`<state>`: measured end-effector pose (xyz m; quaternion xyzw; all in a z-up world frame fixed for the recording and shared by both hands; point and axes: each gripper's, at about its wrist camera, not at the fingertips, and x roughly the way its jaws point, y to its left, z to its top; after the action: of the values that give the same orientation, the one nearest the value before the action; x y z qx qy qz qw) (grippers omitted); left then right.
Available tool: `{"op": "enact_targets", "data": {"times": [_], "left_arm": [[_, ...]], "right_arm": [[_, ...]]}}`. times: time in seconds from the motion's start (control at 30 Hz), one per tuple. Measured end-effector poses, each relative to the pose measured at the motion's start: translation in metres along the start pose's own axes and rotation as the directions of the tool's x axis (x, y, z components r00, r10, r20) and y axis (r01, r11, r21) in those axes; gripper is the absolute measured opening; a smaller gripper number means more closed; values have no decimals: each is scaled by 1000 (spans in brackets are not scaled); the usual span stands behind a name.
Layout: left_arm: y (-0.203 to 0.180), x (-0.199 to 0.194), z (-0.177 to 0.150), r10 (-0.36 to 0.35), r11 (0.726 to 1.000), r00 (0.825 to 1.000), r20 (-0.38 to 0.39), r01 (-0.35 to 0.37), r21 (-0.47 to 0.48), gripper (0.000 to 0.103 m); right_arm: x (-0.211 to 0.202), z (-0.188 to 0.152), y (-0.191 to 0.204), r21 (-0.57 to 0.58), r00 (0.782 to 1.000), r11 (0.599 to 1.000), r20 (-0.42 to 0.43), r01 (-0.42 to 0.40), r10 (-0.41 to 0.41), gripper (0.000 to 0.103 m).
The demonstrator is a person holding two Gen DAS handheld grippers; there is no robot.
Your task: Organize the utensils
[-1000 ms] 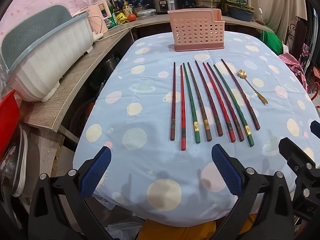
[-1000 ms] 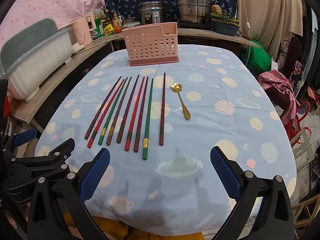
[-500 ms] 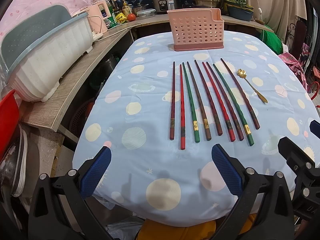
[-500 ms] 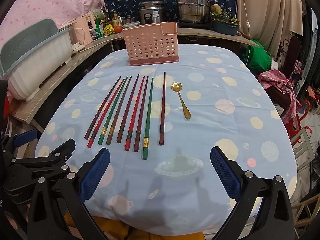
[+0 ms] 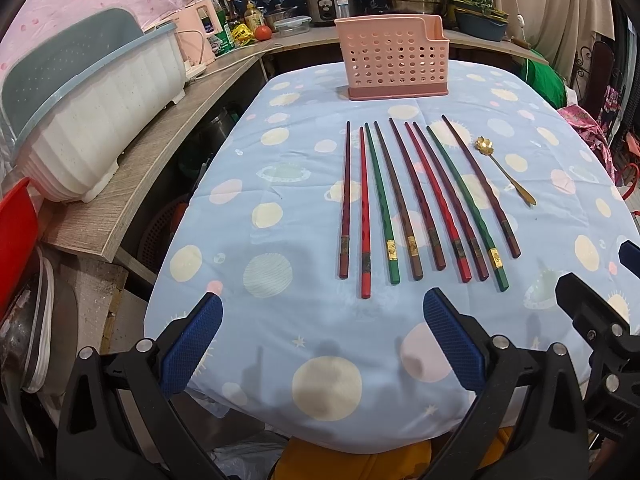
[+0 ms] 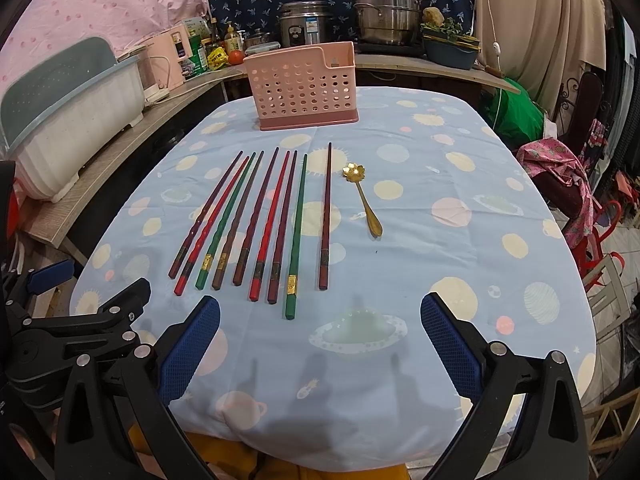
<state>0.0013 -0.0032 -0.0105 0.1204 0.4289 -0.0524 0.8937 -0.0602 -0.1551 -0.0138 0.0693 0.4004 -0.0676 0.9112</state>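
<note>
Nine chopsticks [image 5: 416,200] in dark red, bright red, green and brown lie side by side mid-bench [image 5: 280,184], a gold flower-bowled spoon [image 6: 362,196] just right. Left hand-held gripper [image 5: 322,336] and right hand-held gripper [image 6: 320,336] gape empty.

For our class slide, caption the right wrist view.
Open right gripper faces nine chopsticks, a gold spoon and a pink holder.
</note>
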Motion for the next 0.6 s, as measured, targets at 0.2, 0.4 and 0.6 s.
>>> {"op": "enact_targets", "data": {"times": [0.2,0.4,0.6], "left_arm": [[0,0,0,0,1000,1000,-1,0,-1,96],[0,2,-2,-2,1000,1000,-4,2,-3,96],[0,4,-3,-5,1000,1000,-8,4,-7,96]], "right_arm": [[3,-3,1,1,1000,1000,-3,-1,1,96],[4,-2,1,3,1000,1000,-6,-1,1,96],[5,-4,2,3,1000,1000,-10,-2,2,96]]}}
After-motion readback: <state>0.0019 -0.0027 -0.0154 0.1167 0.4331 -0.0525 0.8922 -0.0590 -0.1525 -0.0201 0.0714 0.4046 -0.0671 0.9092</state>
